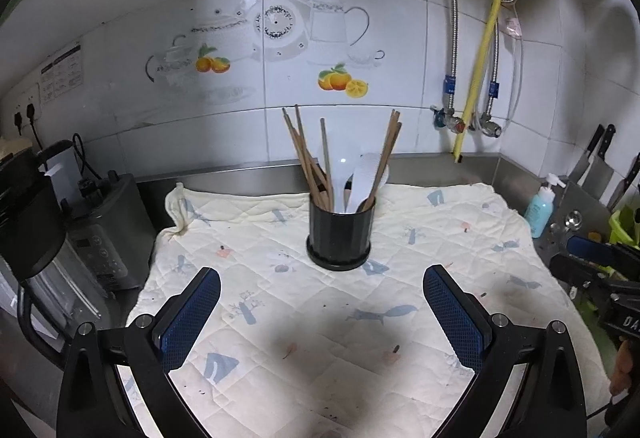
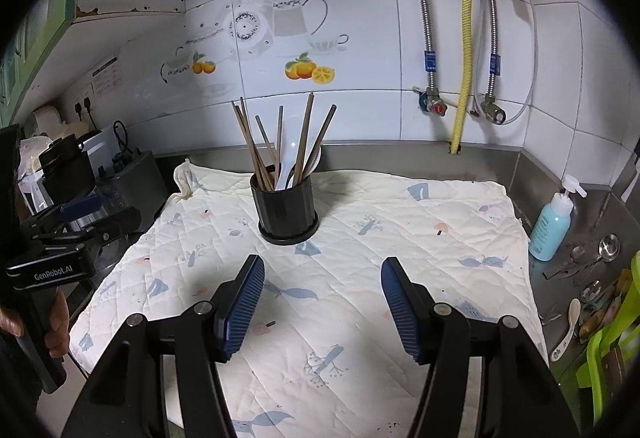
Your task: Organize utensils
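A black ribbed utensil holder [image 1: 339, 236] [image 2: 285, 208] stands upright on a cream quilted cloth [image 1: 280, 318] [image 2: 400, 238]. Several wooden chopsticks [image 1: 306, 158] [image 2: 256, 146] and white spoons [image 1: 366, 180] [image 2: 286, 168] stick out of it. My left gripper [image 1: 320, 286] hovers over the cloth in front of the holder, open and empty. My right gripper [image 2: 322, 278] is also open with nothing between its pads, the holder ahead and slightly left. Each gripper shows at the edge of the other's view: the right gripper [image 1: 592, 258] and the left gripper [image 2: 76, 214].
A blender and black appliances [image 1: 80, 238] crowd the left of the steel counter. A blue pump bottle [image 2: 550, 230], loose metal spoons [image 2: 600, 254], a white spoon [image 2: 568, 330] and a green rack [image 2: 612, 338] sit right. Knives [image 1: 596, 162] and pipes [image 1: 480, 78] line the tiled wall.
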`<action>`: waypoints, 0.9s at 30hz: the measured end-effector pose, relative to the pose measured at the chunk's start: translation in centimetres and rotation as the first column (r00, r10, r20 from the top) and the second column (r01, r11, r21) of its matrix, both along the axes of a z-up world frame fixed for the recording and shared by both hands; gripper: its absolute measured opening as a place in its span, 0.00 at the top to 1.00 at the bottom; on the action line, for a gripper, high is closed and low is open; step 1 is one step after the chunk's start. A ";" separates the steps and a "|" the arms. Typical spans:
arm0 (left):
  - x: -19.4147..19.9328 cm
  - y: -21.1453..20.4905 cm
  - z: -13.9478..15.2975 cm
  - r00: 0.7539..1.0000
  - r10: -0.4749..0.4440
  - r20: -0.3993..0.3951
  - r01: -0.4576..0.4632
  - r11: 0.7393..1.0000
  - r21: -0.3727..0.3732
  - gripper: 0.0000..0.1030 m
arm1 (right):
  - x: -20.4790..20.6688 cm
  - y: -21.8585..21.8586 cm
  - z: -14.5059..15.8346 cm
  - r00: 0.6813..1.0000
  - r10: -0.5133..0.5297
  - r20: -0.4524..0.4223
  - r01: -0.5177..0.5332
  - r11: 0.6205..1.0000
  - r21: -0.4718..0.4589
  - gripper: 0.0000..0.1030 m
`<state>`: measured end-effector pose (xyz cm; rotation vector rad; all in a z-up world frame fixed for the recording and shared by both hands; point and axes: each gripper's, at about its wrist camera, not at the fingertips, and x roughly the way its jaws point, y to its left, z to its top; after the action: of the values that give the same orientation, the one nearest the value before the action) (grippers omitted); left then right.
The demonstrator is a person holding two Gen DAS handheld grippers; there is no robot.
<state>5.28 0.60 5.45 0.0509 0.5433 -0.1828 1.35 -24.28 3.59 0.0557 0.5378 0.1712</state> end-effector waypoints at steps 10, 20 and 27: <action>-0.1 0.3 -0.3 1.000 0.006 -0.013 -0.006 1.000 0.011 0.00 | 0.1 0.1 -0.3 1.000 0.001 -0.016 -0.001 1.000 0.008 0.35; 0.2 1.2 -0.9 0.999 0.028 -0.029 -0.027 0.999 0.017 0.00 | 0.6 1.0 -0.7 0.999 0.022 -0.033 -0.022 1.000 0.001 0.35; 0.3 1.8 -1.4 0.998 0.035 -0.042 -0.035 0.999 0.011 0.00 | 0.9 1.1 -0.9 0.999 0.024 -0.043 -0.025 1.000 -0.002 0.35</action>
<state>5.63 2.41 4.07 0.0471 0.5871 -0.1470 2.29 -23.14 2.66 0.0502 0.5819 0.1935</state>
